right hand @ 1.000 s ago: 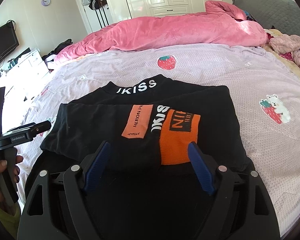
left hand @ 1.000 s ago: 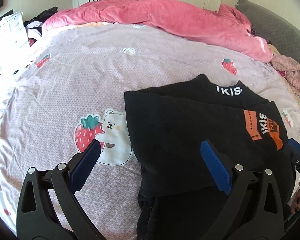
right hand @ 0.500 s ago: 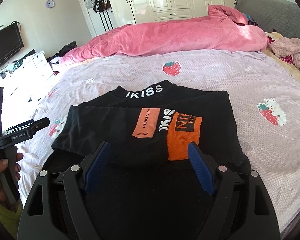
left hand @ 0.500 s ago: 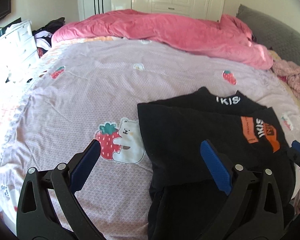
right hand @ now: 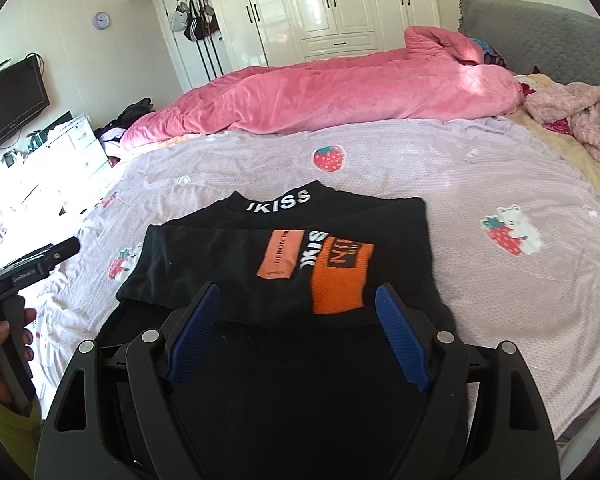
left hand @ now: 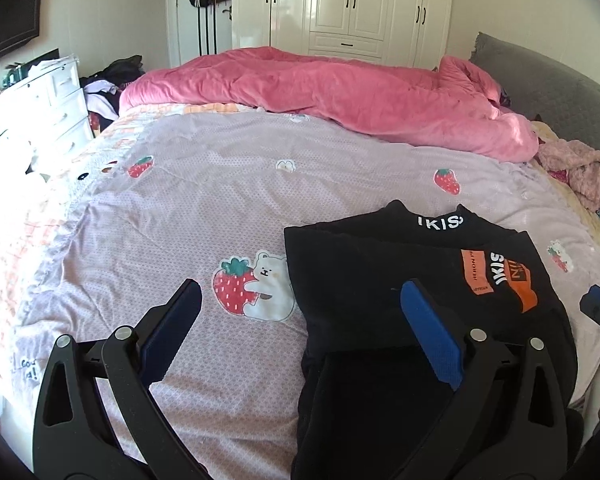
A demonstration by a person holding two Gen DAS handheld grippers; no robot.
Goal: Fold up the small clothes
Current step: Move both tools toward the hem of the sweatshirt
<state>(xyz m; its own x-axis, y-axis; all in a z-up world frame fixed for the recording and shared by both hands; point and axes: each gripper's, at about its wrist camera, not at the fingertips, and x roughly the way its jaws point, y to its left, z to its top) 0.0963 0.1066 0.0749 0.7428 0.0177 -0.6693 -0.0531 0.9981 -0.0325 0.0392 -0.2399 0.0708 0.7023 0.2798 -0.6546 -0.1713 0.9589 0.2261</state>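
A black garment with orange patches and white lettering lies partly folded on the lilac strawberry-print bedspread, its near end hanging over the bed's front edge. It also shows in the right wrist view. My left gripper is open and empty above the garment's left edge. My right gripper is open and empty above the garment's near part. The left gripper's handle shows at the left of the right wrist view.
A pink duvet lies bunched across the far side of the bed. A fluffy pink garment lies at the right by a grey headboard. White drawers stand at the left, white wardrobes behind.
Both grippers have drawn back and risen from the garment, so more of the bed and room shows. Both stay open. The garment has not moved.
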